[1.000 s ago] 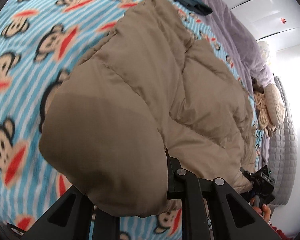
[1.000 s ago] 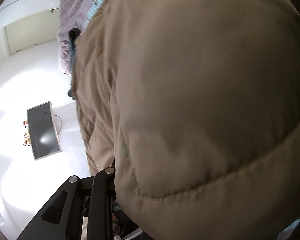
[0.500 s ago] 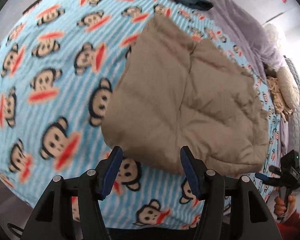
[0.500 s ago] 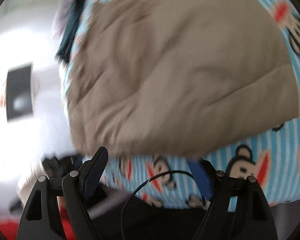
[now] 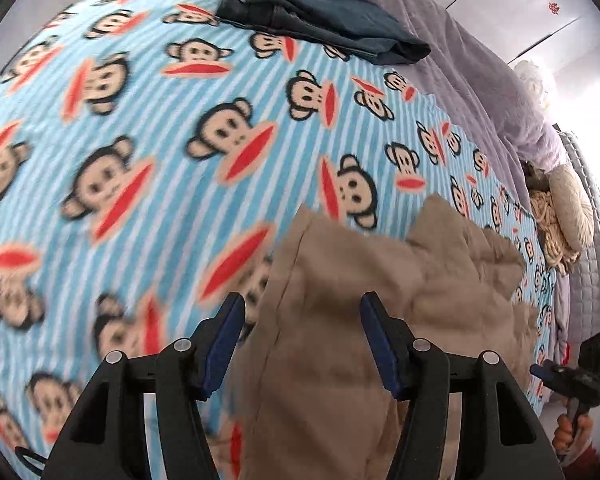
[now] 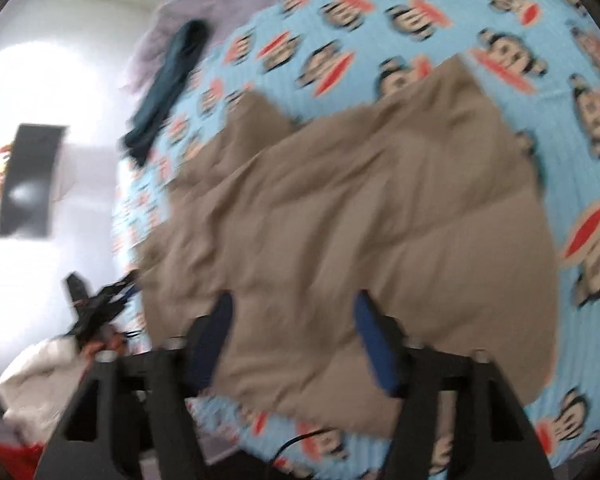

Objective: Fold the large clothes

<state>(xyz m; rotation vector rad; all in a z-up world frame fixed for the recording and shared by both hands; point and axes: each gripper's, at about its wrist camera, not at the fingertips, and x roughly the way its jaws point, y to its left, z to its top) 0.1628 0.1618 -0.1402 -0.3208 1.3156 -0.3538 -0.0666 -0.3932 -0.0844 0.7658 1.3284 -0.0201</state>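
Note:
A tan padded coat (image 5: 380,320) lies folded on a blue striped blanket with monkey faces (image 5: 140,140). It also shows in the right wrist view (image 6: 360,208). My left gripper (image 5: 302,312) is open and empty, its blue-padded fingers wide apart just above the coat's near left edge. My right gripper (image 6: 292,312) is open and empty, hovering over the coat's near edge. The right gripper also shows in the left wrist view (image 5: 572,376), off the bed's right side.
Folded dark blue jeans (image 5: 320,12) lie at the blanket's far end; they also show in the right wrist view (image 6: 168,84). A purple cover (image 5: 480,60) lies behind them. Cushions (image 5: 568,208) sit at the right. A dark screen (image 6: 28,180) hangs on the white wall.
Both grippers let go of the coat, opened and pulled back. The coat dropped onto the blanket. The left gripper then swung left, so more blanket shows.

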